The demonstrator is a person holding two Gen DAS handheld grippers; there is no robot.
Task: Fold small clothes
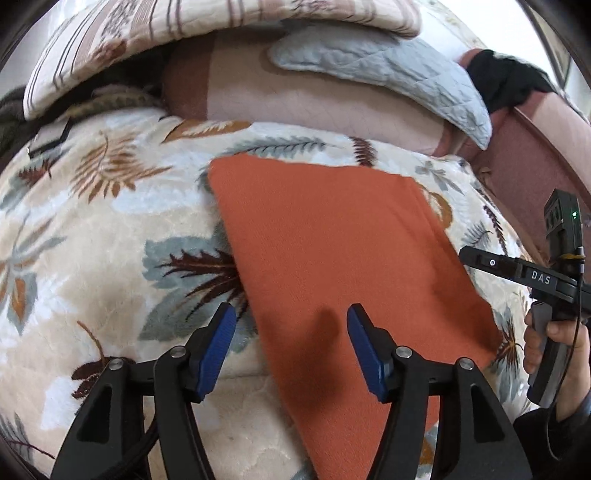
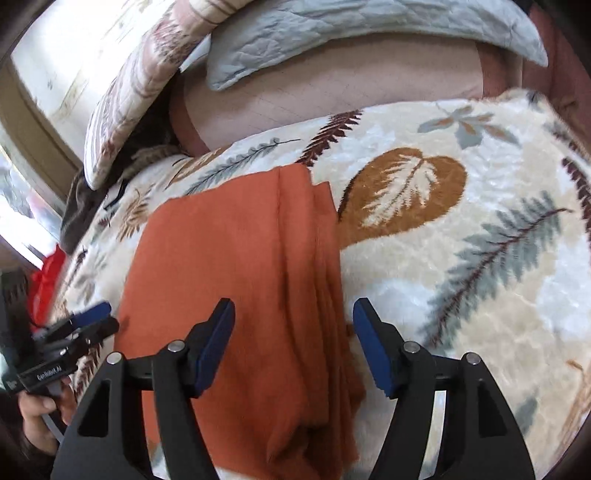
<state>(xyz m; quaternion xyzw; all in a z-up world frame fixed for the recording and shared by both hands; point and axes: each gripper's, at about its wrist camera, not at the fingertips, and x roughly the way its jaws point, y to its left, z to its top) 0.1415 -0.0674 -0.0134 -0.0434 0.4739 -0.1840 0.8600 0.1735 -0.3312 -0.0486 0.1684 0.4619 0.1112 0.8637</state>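
1. Since the orange garment (image 1: 332, 258) is thin and limp, I expect it to be light, to drape and to slide on the plush blanket (image 1: 92, 229); I would pinch its stacked right edge or a near corner, through all layers.
2. It looks plain rust-orange, folded into a long flat panel, with several layered edges along its right side.
3. It lies on the leaf-patterned blanket on the bed, near me, short of the pillows (image 2: 369, 29).
4. My left gripper (image 1: 291, 345) stands wide and empty above its near end.
5. My right gripper (image 2: 293, 341) is likewise wide, holding nothing, over the layered edge.
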